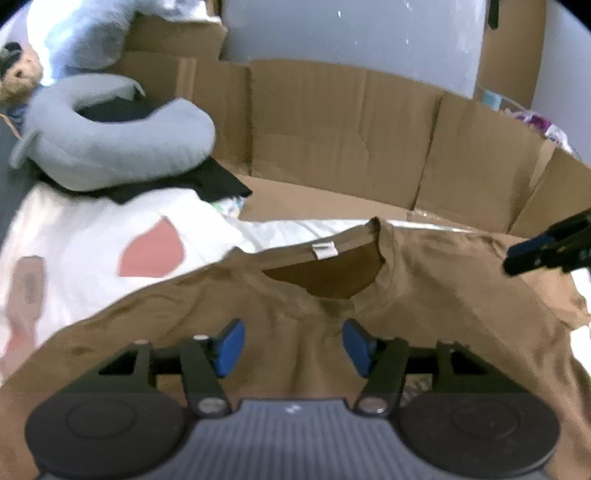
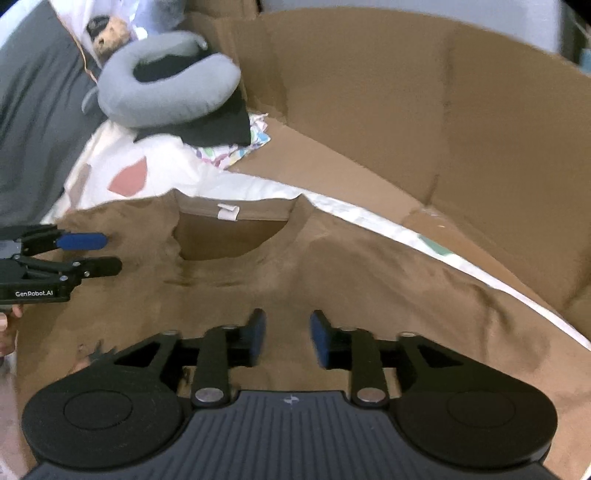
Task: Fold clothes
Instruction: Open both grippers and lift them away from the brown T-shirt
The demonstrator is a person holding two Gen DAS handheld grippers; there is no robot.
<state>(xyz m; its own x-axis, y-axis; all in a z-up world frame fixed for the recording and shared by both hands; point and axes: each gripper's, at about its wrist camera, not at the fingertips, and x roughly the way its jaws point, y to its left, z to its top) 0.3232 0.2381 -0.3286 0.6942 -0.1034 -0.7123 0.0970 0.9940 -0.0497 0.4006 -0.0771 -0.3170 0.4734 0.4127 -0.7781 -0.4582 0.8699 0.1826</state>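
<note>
Two black hand-held grippers with blue finger pads hung over a bed covered by a white sheet with pink shapes. Flattened brown cardboard panels stood along the far side, with a pale grey wall behind them. At the far left lay a grey U-shaped neck pillow resting on a folded black cloth, and a small tan plush toy sat beyond it, beside a dark grey blanket.

Spread flat on the sheet, near and central, was a brown short-sleeved T-shirt, its neck opening toward the far side and a small white label showing inside the back of the collar. The cloth was lightly creased below the collar, and the right sleeve reached toward the sheet's edge.

The left gripper was held above the shirt's chest left of the collar, jaws wide apart and holding nothing; in the right wrist view a person's fingertips showed behind it. The right gripper hovered over the chest right of the collar, jaws parted less widely, also gripping nothing.
</note>
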